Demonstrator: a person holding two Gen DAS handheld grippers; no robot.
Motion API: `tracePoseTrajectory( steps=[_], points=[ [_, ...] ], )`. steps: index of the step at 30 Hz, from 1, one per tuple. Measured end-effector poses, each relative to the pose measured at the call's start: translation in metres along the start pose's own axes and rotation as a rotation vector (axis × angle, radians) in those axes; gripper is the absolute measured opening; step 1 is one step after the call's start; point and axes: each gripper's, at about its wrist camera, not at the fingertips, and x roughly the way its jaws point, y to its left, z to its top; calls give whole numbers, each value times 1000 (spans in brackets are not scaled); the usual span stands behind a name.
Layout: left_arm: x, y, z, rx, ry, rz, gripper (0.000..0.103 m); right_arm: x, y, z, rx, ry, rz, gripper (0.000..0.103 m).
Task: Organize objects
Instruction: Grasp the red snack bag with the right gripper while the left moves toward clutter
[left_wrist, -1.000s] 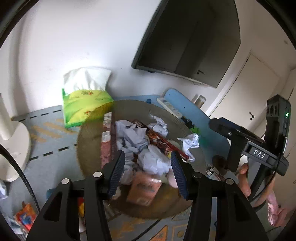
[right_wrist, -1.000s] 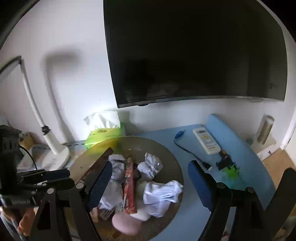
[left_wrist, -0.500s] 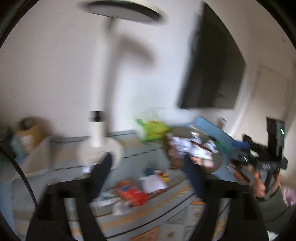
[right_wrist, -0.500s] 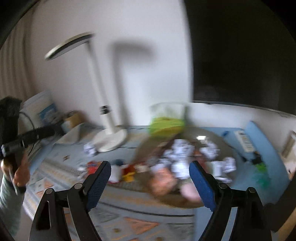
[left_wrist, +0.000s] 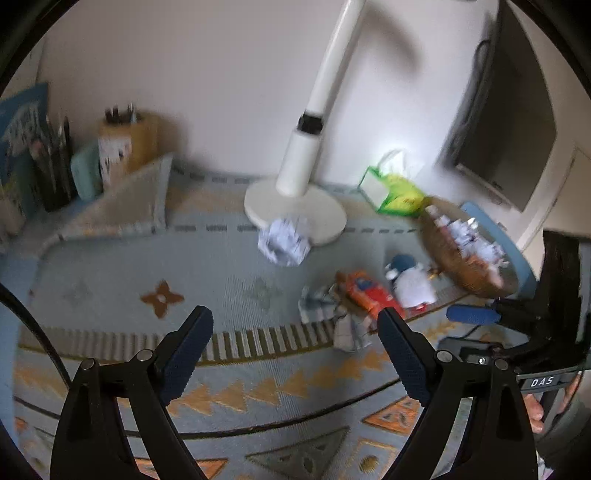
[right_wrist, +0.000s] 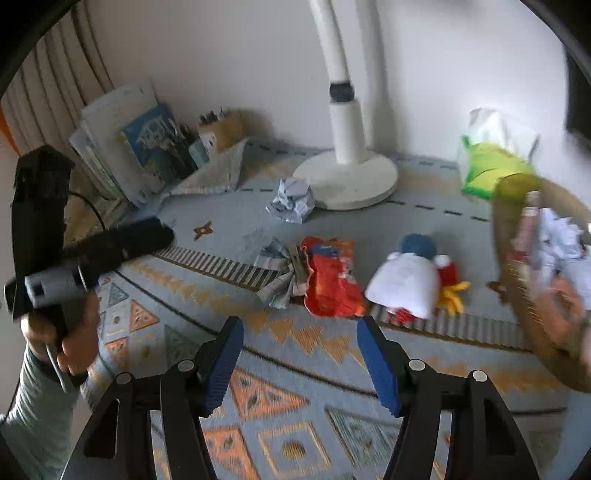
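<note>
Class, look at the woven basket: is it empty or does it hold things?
Holds things: the woven basket has crumpled papers and wrappers piled inside it.

Two wrappers (right_wrist: 332, 282), one paper ball (right_wrist: 291, 201), one basket (right_wrist: 517, 280)

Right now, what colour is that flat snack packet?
Orange-red snack packet, clearest in the right wrist view.

Black claw (right_wrist: 300, 363) w/ ribbed blue pads (right_wrist: 376, 365), silver screws, "DAS" label, grey-green sleeve (right_wrist: 33, 413).
</note>
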Motion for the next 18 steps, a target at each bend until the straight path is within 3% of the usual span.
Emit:
tracePoseTrajectory(
  steps=[3, 7, 9, 12, 13, 14, 18],
  points=[
    [18, 3, -15, -35, -2, 57, 90, 26, -6, 9, 15, 24, -27, 62],
    [28, 22, -26, -148, 21, 33, 89, 60, -20, 19, 47, 48, -81, 55],
    [22, 29, -27, -176, -28, 10, 89, 73, -21, 25, 60, 62, -75, 52],
    [15, 32, -29, -201, -59, 53, 89, 90, -21, 35, 65, 75, -94, 51],
    [13, 32, -29, -200, -69, 56, 89, 92, -18, 38, 50, 65, -115, 48],
    [12, 32, -29, -197, -72, 53, 89, 93, -17, 40, 44, 57, -114, 38],
    [8, 27, -31, -185, -50, 65, 89, 93, -19, 37, 70, 56, -86, 36]
  ],
)
